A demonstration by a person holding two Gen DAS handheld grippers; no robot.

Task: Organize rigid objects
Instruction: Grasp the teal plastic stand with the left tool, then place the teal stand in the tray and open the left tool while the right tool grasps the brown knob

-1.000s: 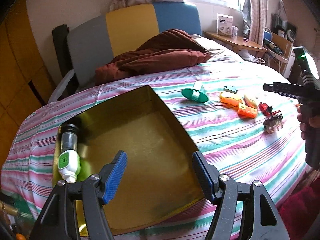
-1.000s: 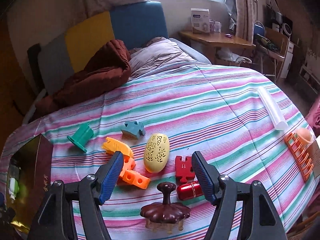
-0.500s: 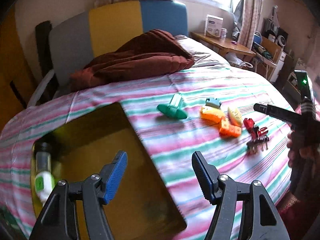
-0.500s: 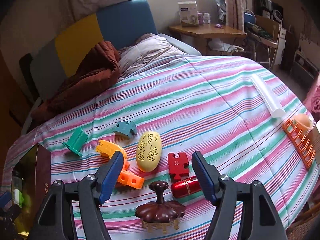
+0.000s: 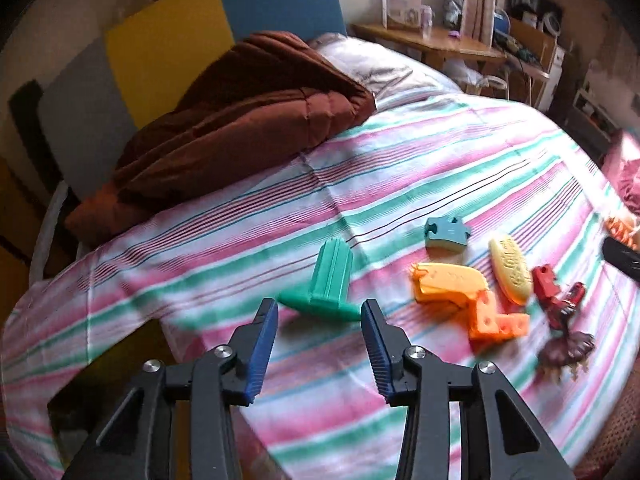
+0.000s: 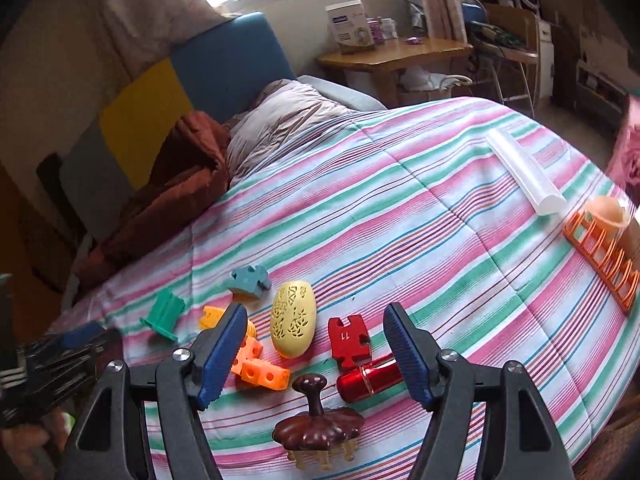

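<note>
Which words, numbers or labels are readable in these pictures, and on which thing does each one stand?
"11": on the red puzzle piece, right wrist view.
Teal puzzle piece: a small mark, too blurred to read.
White box on the desk: a blue label and print, too small to read.
Yellow oval case: cut-out patterns only, no text.
Nothing else carries readable text.
</note>
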